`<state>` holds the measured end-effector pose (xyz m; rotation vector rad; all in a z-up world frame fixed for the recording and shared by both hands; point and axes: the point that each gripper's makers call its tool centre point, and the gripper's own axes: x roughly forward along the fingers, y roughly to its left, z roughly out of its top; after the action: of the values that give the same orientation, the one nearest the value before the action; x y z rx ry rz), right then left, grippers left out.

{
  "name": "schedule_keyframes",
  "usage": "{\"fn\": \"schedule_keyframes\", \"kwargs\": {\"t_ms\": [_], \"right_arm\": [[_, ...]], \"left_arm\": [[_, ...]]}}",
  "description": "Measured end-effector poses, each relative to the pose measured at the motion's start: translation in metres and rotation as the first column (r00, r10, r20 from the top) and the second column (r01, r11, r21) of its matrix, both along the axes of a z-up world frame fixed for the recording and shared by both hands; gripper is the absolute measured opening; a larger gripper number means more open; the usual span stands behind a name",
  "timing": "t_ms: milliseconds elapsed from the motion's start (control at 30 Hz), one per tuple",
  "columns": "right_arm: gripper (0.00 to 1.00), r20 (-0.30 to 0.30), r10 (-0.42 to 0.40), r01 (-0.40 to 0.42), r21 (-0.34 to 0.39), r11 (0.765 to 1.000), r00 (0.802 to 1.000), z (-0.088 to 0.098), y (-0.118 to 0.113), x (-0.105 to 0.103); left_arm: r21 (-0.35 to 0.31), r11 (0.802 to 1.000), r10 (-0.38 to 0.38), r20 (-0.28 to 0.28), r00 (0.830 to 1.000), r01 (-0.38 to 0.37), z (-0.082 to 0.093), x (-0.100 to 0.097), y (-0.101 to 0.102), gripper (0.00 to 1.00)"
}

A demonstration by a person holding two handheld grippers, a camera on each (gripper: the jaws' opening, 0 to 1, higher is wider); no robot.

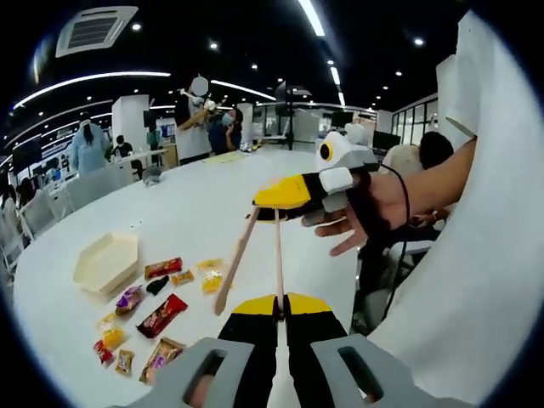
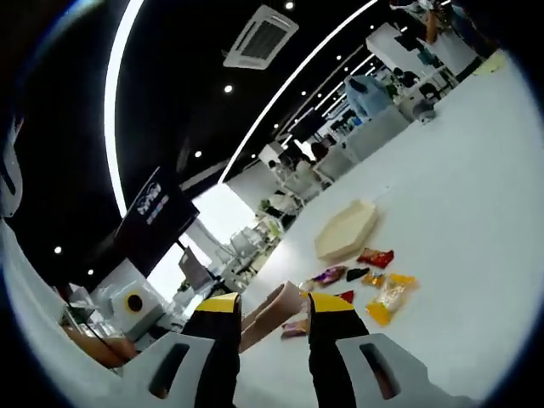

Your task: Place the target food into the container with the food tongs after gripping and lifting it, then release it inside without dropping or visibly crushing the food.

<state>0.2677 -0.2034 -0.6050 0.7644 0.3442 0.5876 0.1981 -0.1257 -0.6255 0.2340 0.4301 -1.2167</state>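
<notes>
Left gripper (image 1: 278, 308) pinches one wooden tong (image 1: 278, 259) arm; right gripper (image 1: 293, 194) grips the other. Best approach: lower tips gently over wrapped snacks (image 1: 161, 314) near hexagonal container (image 1: 106, 261).

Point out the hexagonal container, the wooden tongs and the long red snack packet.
Cream hexagonal container (image 1: 106, 260), left gripper view, inner floor.
Light wooden food tongs (image 1: 240, 252), left gripper view, left arm's middle.
Long red snack packet (image 1: 161, 315), left gripper view, wrapper centre.
</notes>
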Motion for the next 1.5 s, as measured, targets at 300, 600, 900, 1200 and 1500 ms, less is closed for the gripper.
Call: {"fn": "schedule_keyframes", "kwargs": {"t_ms": [300, 600, 900, 1200, 1500], "right_arm": [[0.19, -0.054, -0.004, 0.005, 0.03, 1.0, 0.999, 0.001, 0.001, 0.0], [0.14, -0.229, -0.045, 0.076, 0.128, 0.989, 0.972, -0.008, 0.006, 0.004], [0.08, -0.214, -0.067, 0.115, 0.221, 0.968, 0.975, 0.012, 0.005, 0.006], [0.08, -0.213, -0.097, 0.158, 0.289, 0.944, 0.972, 0.017, -0.011, 0.009], [0.08, -0.197, -0.101, 0.164, 0.338, 0.927, 0.975, 0.024, -0.015, 0.013]], "left_arm": [[-0.004, 1.0, -0.024, 0.042, 0.999, 0.024, 0.002, 0.001, 0.001, 0.0], [0.028, 0.998, 0.046, 0.097, 0.994, -0.049, -0.002, 0.013, 0.01, 0.01], [-0.201, 0.951, 0.235, -0.035, 0.971, -0.237, 0.01, 0.026, 0.019, 0.02], [-0.341, 0.887, 0.273, -0.153, 0.95, -0.31, 0.02, 0.027, 0.024, 0.07], [-0.395, 0.831, 0.243, -0.376, 0.894, -0.392, 0.021, 0.029, 0.015, 0.03]]}}
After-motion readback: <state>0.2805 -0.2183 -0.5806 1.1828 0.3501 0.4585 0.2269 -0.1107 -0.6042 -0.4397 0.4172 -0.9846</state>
